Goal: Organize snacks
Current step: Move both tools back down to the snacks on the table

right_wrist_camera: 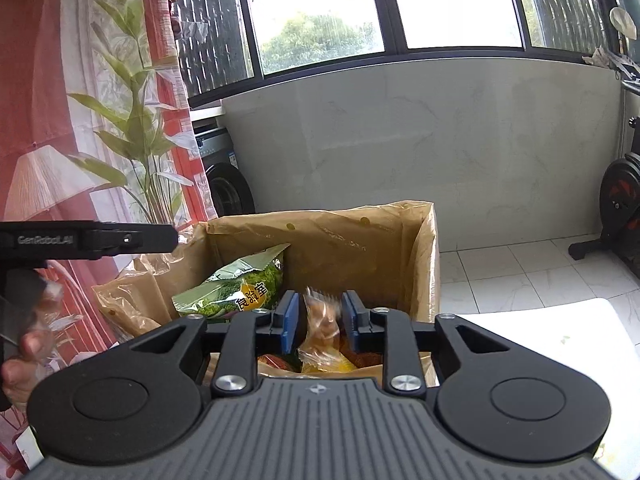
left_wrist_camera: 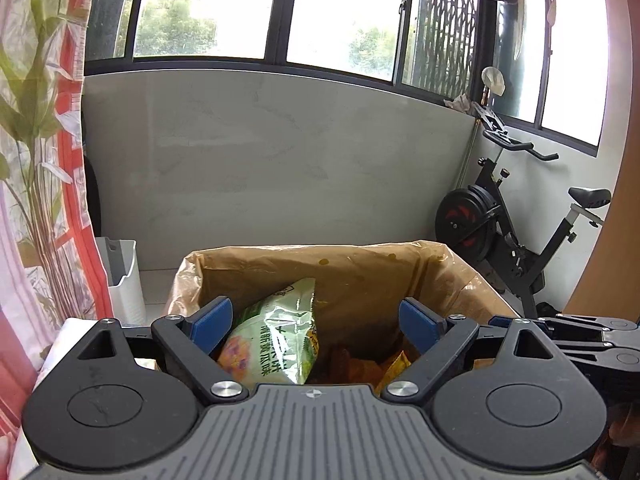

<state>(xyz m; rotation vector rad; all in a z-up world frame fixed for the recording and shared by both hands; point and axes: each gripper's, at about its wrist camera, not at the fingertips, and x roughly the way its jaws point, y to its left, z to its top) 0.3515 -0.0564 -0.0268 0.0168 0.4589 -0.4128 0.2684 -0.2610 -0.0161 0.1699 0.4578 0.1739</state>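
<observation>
Right wrist view: we see our right gripper [right_wrist_camera: 319, 322] loosening around an upright candy packet [right_wrist_camera: 322, 330] directly above the box [right_wrist_camera: 400, 240]; our left gripper [left_wrist_camera: 316, 322] gapes empty.

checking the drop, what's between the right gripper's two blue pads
A small clear-wrapped snack packet hangs between the blue pads, over the lined cardboard box; the right wrist view shows it, blurred.
</observation>
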